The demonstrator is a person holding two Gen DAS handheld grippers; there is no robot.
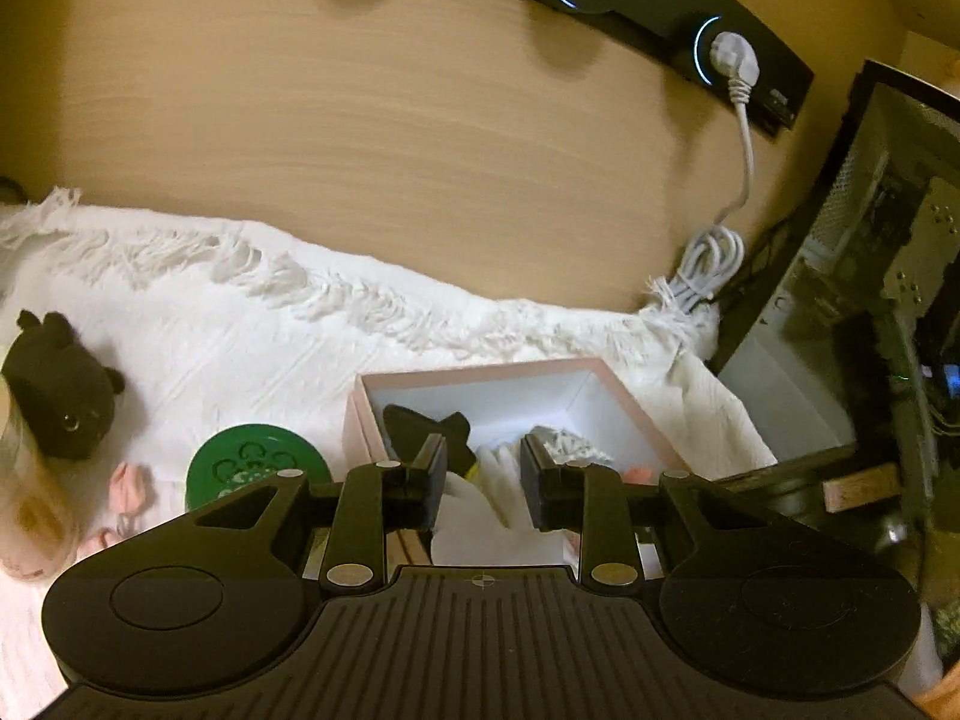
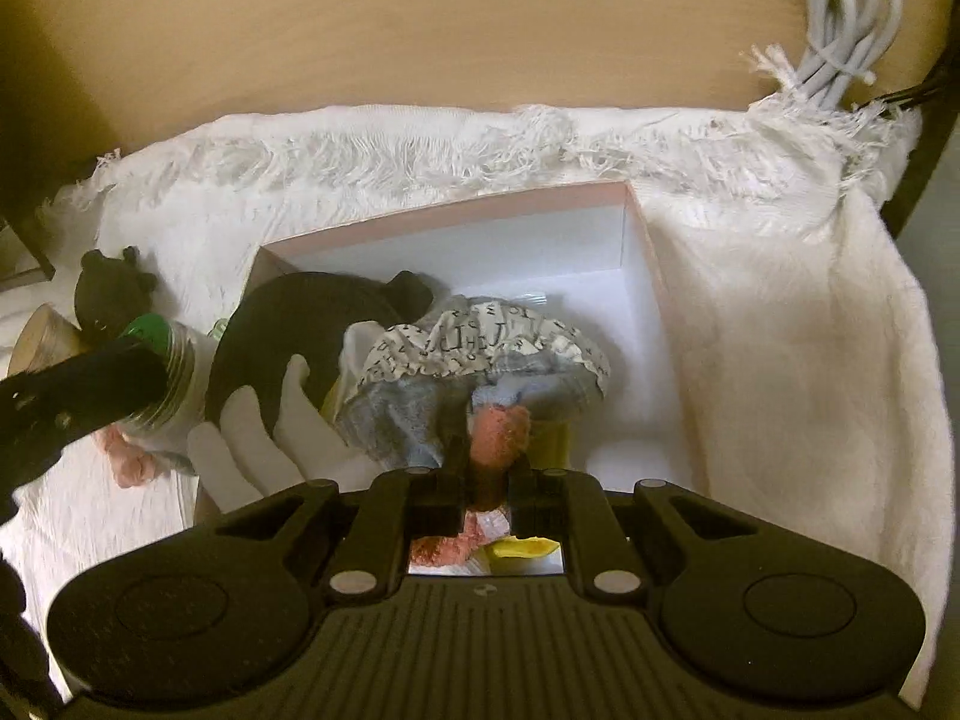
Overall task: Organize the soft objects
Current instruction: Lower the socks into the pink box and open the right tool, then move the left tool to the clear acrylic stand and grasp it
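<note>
We see R gripper (image 2: 485,483) w/ fingers clamped on pink plush (image 2: 499,432) over the pink box (image 2: 636,222); L gripper (image 1: 483,474) fingers apart, nothing gripped.

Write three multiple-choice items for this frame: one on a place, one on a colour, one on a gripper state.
1. Where is the letter-print cloth?
A. inside the pink box
B. on the wooden desk
C. on the jar

2. What colour is the jar lid?
A. red
B. green
C. blue

3. How is the right hand-held gripper?
A. wide open, empty
B. out of view
C. shut on the pink fuzzy piece

Key: 1 A, the cloth lies within the box walls; 2 B, the lid shows green in the left wrist view; 3 C, the jaws pinch the pink piece.
</note>
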